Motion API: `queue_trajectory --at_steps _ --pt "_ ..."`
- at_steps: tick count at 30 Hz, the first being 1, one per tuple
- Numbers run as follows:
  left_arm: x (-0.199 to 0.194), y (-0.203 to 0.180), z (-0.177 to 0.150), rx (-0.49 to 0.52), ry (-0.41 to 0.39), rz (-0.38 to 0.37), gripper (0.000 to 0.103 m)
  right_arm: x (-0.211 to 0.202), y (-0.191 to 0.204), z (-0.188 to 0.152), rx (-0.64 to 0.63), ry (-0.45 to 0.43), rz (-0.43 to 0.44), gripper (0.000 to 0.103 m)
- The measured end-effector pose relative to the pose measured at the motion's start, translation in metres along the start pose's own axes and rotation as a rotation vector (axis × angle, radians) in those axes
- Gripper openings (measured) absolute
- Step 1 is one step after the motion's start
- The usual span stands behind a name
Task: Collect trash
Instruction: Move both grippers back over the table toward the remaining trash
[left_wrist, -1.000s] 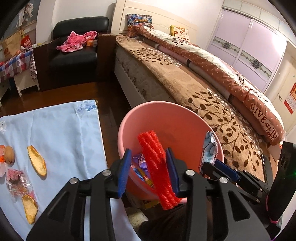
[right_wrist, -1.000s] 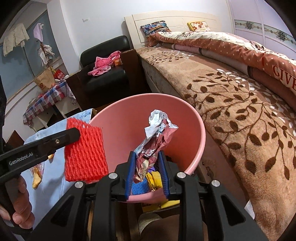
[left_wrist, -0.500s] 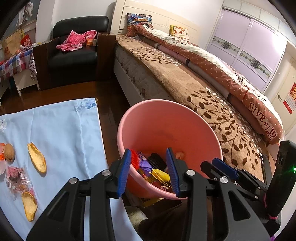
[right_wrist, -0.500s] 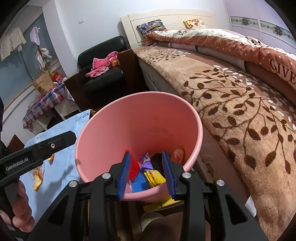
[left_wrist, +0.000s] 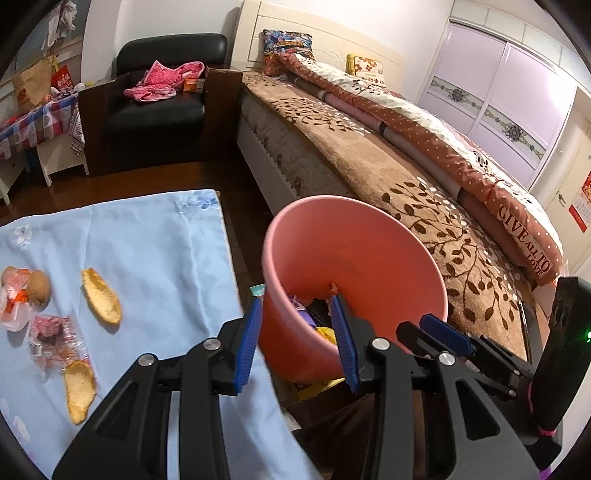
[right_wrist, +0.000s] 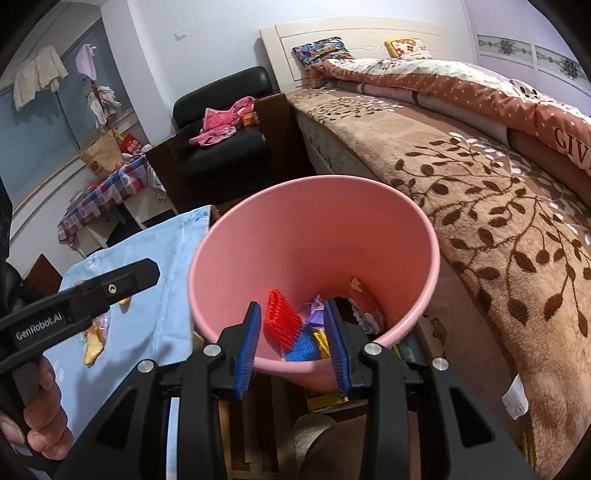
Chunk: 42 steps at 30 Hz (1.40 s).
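Bed (left_wrist: 388, 173): brown leaf-patterned cover, rolled quilt along its far side, just beside the bin.
Counter (left_wrist: 147, 258): pale blue cloth; uncollected trash lies on it.
Pink bin (right_wrist: 314, 236): between counter and bed; red foam net (right_wrist: 282, 321) and mixed wrappers at the bottom.
Left hand-held gripper (left_wrist: 297, 339): jaws apart, empty, near the bin's rim.
Right hand-held gripper (right_wrist: 291, 339): jaws just opened, empty, above the bin.
Orange peel (left_wrist: 101, 301), second peel (left_wrist: 79, 389), clear wrapper (left_wrist: 55, 341): left on the cloth.
Step, by my judgement: drop done; next calls for reaching back to the peels.
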<state>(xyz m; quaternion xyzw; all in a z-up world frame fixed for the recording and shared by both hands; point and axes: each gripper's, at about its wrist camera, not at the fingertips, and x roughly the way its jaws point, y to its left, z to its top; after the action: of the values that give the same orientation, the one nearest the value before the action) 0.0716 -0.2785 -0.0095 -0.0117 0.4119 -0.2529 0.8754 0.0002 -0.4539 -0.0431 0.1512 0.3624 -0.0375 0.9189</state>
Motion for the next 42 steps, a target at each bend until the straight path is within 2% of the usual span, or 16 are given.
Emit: queue_trajectory --at_steps 20,42 --pt "-0.050 0.066 -0.030 -0.074 -0.036 0.106 0.039 0.000 0.080 -0.016 -0.135 0.050 0.100 0.035" --pt "-0.087 0.143 -0.061 -0.199 -0.053 0.154 0.039 0.006 0.146 -0.031 -0.235 0.087 0.119 0.035"
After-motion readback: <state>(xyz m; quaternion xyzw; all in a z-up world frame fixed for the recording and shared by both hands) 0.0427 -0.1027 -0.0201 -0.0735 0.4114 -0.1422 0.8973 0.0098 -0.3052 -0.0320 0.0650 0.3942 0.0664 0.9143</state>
